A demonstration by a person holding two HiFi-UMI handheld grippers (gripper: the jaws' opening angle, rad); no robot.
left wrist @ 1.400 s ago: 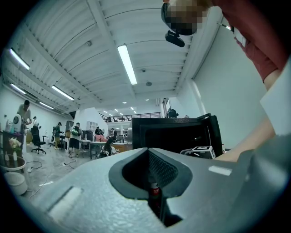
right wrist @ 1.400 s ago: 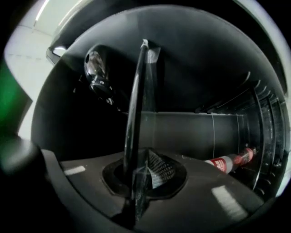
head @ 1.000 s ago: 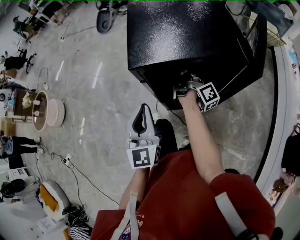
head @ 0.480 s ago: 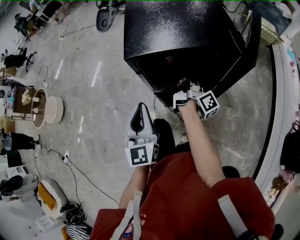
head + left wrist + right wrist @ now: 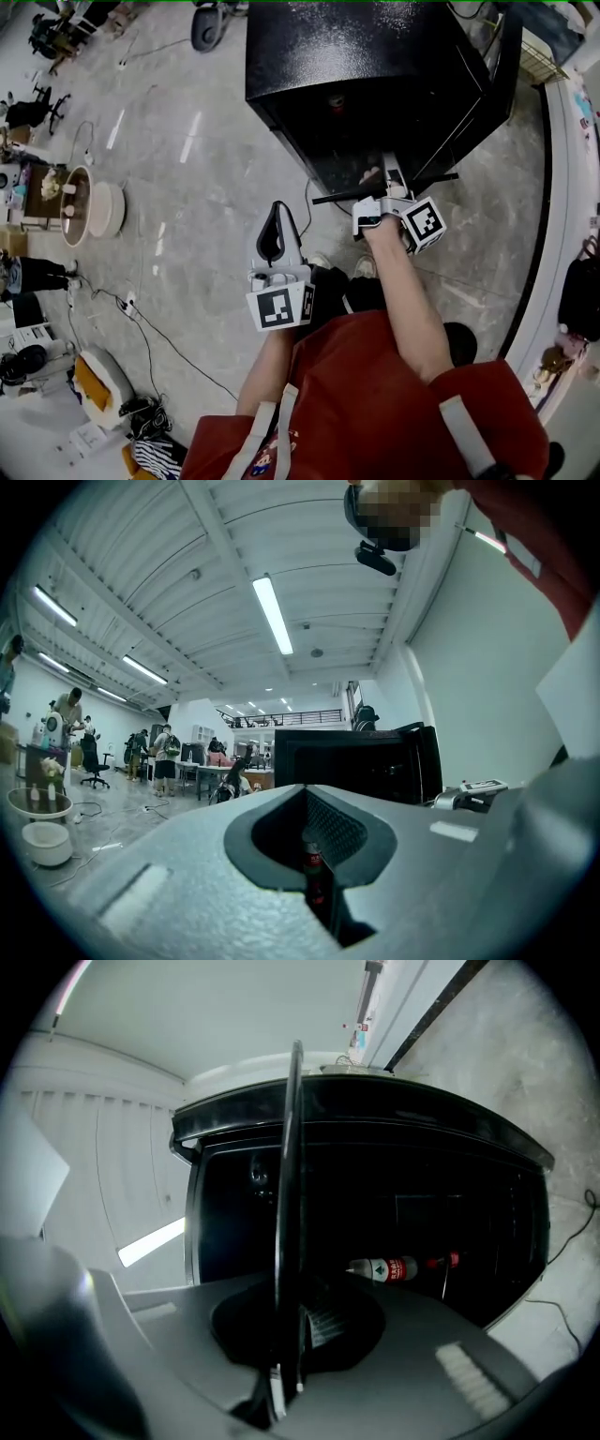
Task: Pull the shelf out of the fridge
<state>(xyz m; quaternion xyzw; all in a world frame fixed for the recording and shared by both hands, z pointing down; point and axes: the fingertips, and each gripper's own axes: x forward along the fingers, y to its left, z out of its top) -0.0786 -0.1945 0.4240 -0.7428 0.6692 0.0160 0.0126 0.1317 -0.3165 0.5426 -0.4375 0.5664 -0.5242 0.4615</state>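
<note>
The black fridge (image 5: 356,56) stands open on the floor ahead of me. Its shelf (image 5: 431,180) shows as a thin dark plate sticking out of the opening. My right gripper (image 5: 382,186) is shut on the shelf's front edge, just outside the fridge. In the right gripper view the shelf (image 5: 289,1185) runs edge-on between the closed jaws of the right gripper (image 5: 284,1344), with the dark fridge interior (image 5: 450,1194) behind. My left gripper (image 5: 276,208) hangs shut and empty near my body, left of the fridge. In its own view the left gripper (image 5: 314,860) faces the fridge (image 5: 356,761).
A bottle with a red label (image 5: 386,1267) lies inside the fridge. The fridge door (image 5: 511,84) stands open at the right, near a white wall (image 5: 572,187). A cable (image 5: 159,342) trails over the floor at the left, beside a round stand (image 5: 94,220). People (image 5: 159,757) stand far off.
My right gripper has drawn back from the fridge opening toward me, and the shelf has come out with it. The left gripper has shifted slightly, still shut.
</note>
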